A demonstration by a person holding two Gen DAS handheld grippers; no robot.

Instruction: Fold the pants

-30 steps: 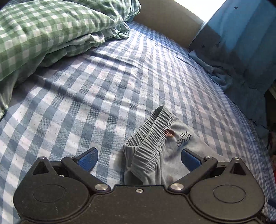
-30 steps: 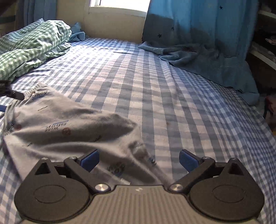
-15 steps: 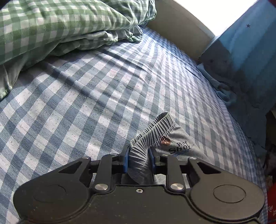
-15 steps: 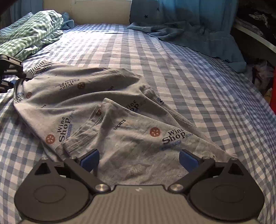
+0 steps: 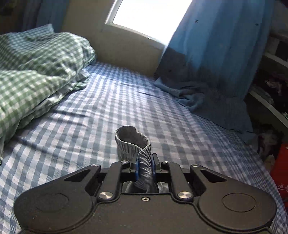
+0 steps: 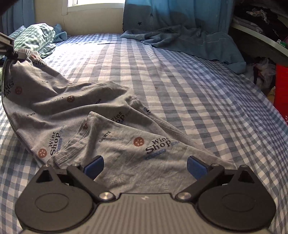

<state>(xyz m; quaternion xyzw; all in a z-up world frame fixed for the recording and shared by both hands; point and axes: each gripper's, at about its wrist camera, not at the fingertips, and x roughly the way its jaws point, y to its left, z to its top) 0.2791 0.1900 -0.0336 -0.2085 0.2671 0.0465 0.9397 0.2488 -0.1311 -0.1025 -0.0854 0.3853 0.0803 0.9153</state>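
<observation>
The ribbed waistband [image 5: 134, 144] of the grey pants [image 6: 100, 126] is pinched between the jaws of the left gripper [image 5: 144, 166], which have just been closing on it, and is held above the checked sheet [image 5: 90, 117]. The rest of the pants is spread rumpled across the sheet. The right gripper [image 6: 144, 166] is held over the leg ends with its jaws wide apart and nothing clamped.

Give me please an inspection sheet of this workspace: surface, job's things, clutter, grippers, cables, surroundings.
Surface: bed sheet, blue and white check, wrinkled.
Job's things: grey pants spread unfolded; waistband lifted off the sheet.
Clutter: green check duvet at the left; blue cloth heaped at the far side.
Grippers: left gripper has just been closing, jaws now clamped on the waistband; right gripper open above a pant leg.
Cables: nothing seen.
Surroundings: window, blue curtain, shelf at the right.
</observation>
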